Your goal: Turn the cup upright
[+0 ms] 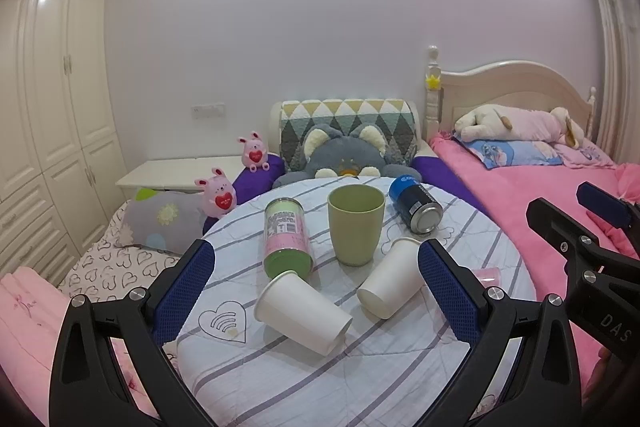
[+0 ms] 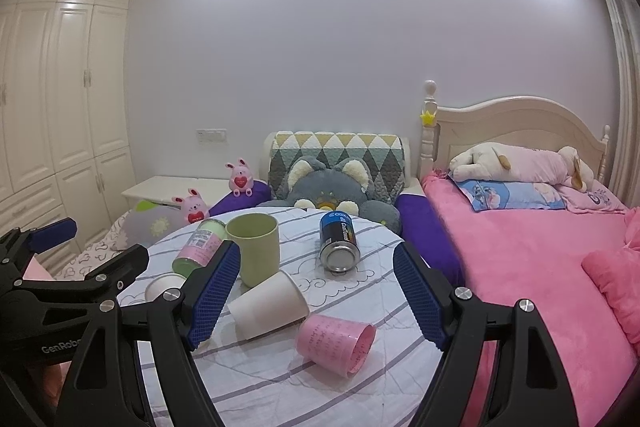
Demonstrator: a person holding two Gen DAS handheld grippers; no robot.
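Note:
On a round table with a striped cloth two white paper cups lie on their sides: one at front centre, one to its right, also in the right wrist view. A pink cup lies on its side near the front; a sliver of it shows in the left wrist view. A green cup stands upright, also in the right wrist view. My left gripper is open and empty above the white cups. My right gripper is open and empty above the pink and white cups.
A pink-green can and a blue can lie on the table. Plush toys sit behind it. A pink bed stands to the right, wardrobes to the left.

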